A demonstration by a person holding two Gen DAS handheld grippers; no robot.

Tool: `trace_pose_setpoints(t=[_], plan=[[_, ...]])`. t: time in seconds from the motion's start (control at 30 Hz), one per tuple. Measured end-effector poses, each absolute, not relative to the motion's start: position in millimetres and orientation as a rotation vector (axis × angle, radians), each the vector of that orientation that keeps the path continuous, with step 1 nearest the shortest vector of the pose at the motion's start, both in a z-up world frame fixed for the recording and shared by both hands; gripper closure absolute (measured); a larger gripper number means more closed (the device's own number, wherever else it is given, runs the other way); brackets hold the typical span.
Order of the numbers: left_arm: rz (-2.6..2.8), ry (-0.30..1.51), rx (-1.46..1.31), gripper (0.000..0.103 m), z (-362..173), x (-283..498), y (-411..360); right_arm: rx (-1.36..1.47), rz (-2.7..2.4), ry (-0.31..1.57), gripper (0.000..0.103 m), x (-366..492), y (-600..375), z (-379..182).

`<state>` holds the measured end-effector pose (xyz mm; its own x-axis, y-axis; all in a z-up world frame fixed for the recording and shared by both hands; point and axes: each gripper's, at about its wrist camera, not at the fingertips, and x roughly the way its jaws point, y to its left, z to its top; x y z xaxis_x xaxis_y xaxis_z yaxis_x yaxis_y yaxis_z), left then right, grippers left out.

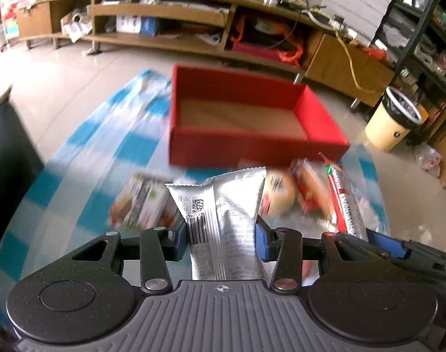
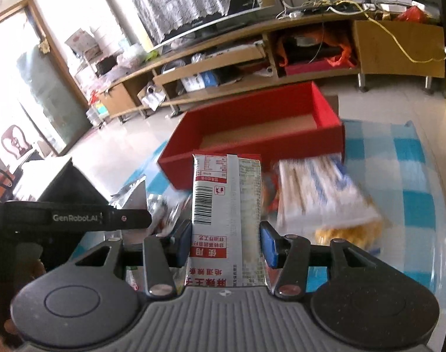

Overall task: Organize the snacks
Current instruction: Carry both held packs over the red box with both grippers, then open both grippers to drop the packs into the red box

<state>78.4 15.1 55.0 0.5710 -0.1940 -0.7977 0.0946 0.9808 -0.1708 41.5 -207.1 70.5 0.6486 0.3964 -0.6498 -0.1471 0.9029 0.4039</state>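
Step in hand: carrying snacks to the red box (image 1: pixel 252 146), which looks empty; left gripper (image 1: pixel 220 234) pinches a silver packet (image 1: pixel 220 205), right gripper (image 2: pixel 226 243) pinches a red-and-white packet (image 2: pixel 226 199); both tilt downward w/ the box just ahead; more snacks on the blue checked cloth (image 1: pixel 85 135); next: reach over the rim, let go inside.

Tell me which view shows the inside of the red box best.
The left wrist view: the red box sits nearly square-on, its brown floor visible wall to wall and empty. In the right wrist view the same box lies at an angle, and the held red-and-white packet hides part of its near wall.
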Motion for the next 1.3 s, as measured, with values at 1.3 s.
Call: trace_pose_setpoints(t=[1.3], plan=[[-0.038, 0.898, -0.043, 0.034, 18.3, 274.5, -10.4, 0.186, 0.22, 0.884, 0.052, 270.3, -215.3, 4.7]])
